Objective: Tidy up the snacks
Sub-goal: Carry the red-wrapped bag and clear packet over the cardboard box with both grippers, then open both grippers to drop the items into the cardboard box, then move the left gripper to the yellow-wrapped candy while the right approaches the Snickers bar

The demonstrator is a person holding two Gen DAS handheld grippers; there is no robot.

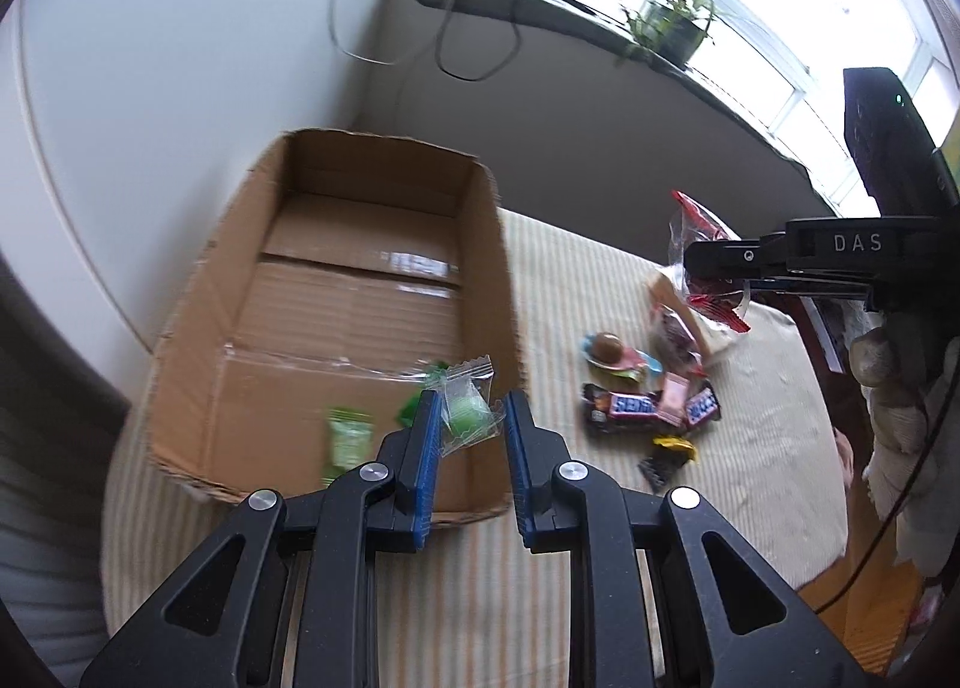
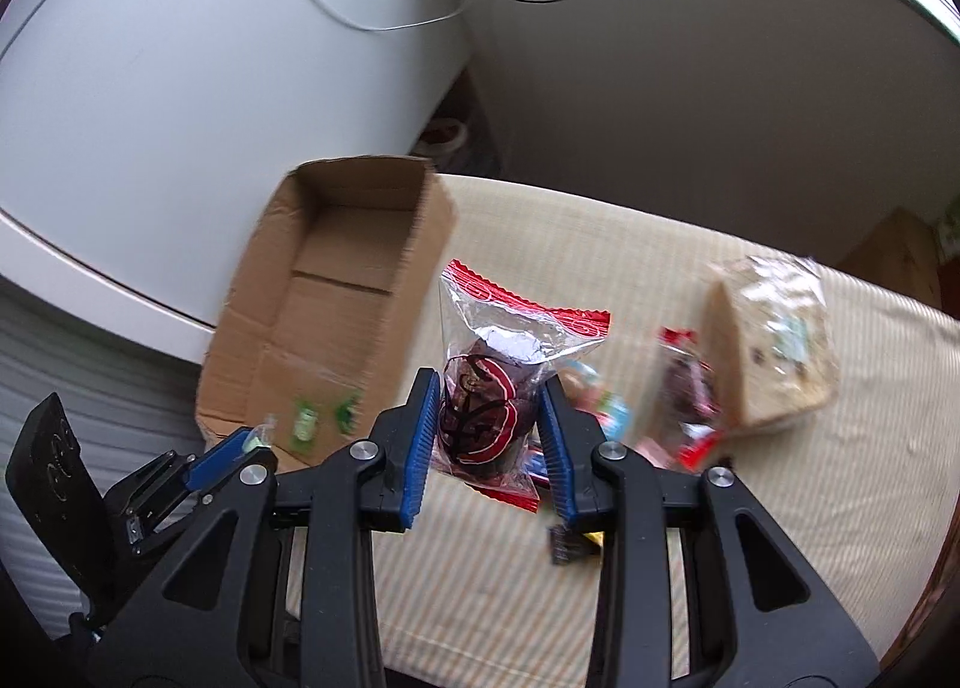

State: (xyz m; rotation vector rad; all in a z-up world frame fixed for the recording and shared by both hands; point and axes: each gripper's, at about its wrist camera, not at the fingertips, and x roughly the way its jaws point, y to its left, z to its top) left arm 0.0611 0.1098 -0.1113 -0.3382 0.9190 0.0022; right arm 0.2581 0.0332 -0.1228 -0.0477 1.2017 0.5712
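Two Snickers bars (image 1: 654, 406) only in left view, box (image 1: 336, 292) in both

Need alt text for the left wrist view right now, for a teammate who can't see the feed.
The left gripper, jaws apart, has a clear-wrapped green candy between its fingers above the near end of an open cardboard box that already holds green packets. To the right, more snacks lie on the striped tabletop, and the right gripper holds a red-edged clear packet.
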